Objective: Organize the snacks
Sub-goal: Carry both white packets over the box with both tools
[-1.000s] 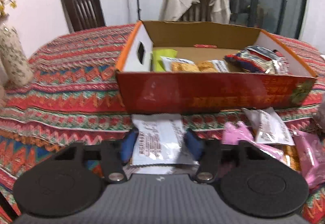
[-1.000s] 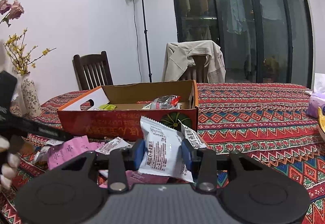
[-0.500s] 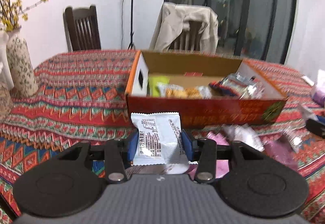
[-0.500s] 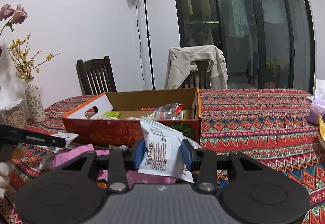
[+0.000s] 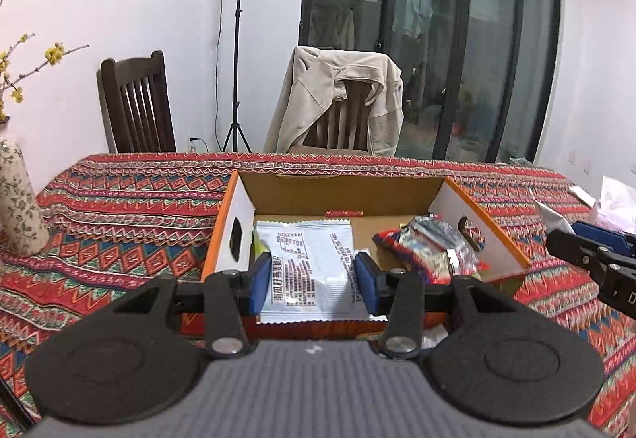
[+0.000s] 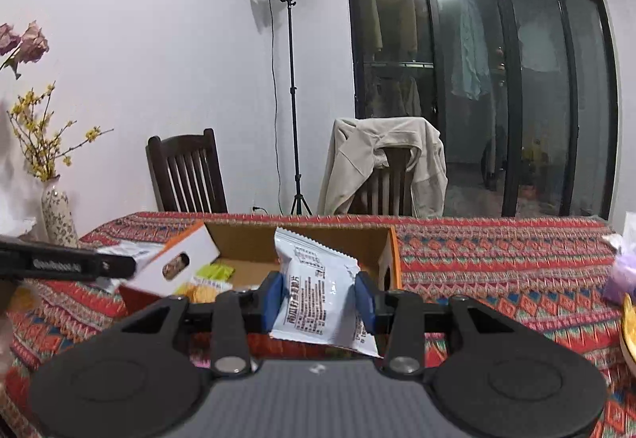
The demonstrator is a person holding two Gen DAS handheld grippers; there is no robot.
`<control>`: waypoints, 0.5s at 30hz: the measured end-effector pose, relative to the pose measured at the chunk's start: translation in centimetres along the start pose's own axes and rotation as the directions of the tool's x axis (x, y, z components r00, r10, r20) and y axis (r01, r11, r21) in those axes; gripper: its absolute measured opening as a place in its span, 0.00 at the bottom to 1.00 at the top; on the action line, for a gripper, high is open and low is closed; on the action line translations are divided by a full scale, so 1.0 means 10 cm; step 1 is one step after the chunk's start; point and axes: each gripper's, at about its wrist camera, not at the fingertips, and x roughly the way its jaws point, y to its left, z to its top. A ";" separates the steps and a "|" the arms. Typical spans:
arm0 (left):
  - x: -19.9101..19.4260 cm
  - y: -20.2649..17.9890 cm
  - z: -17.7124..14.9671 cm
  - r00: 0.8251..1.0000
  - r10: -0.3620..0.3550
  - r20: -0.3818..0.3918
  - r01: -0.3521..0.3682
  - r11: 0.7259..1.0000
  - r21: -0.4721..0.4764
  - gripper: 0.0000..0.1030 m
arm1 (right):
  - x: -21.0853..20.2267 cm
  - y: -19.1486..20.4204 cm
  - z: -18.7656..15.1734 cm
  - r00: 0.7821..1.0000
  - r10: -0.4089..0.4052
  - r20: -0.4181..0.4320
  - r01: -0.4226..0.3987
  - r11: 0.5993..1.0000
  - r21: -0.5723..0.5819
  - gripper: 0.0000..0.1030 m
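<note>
My left gripper (image 5: pixel 314 281) is shut on a white snack packet (image 5: pixel 308 263) with dark print, held above the near wall of the open cardboard box (image 5: pixel 238 215). Inside the box lie a red and silver snack bag (image 5: pixel 429 243) and a green packet (image 5: pixel 258 245). My right gripper (image 6: pixel 320 303) is shut on a second white snack packet (image 6: pixel 318 287), tilted, in front of the same box (image 6: pixel 391 259). In the left wrist view the right gripper shows at the right edge (image 5: pixel 592 259); in the right wrist view the left gripper (image 6: pixel 67 263) shows at the left.
The table (image 5: pixel 119 207) wears a red patterned cloth. A flowered vase (image 5: pixel 18 207) stands at its left. Two wooden chairs (image 5: pixel 137 104) stand behind, one draped with a beige jacket (image 5: pixel 338 100). A light stand (image 6: pixel 290 100) rises by the wall. Purple wrapping (image 6: pixel 622 275) lies at the right.
Both grippers have risen with their white packets. The left one closed on its packet, lifted it off the table and now holds it over the box's near wall.
</note>
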 end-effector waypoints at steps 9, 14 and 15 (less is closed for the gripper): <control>0.44 0.02 0.21 0.998 0.059 0.011 -0.059 0.997 -0.047 0.44 | 0.54 0.09 0.33 1.000 0.000 -0.009 0.001 1.000 0.013 0.38; 0.70 0.13 0.22 0.997 0.077 0.017 -0.075 0.992 -0.104 0.44 | 0.94 0.10 0.38 1.000 -0.022 -0.022 0.022 0.999 0.035 0.38; 0.74 0.15 0.20 0.997 0.079 0.019 -0.076 0.992 -0.101 0.44 | 1.00 0.09 0.36 0.999 -0.029 -0.022 0.030 0.999 0.038 0.38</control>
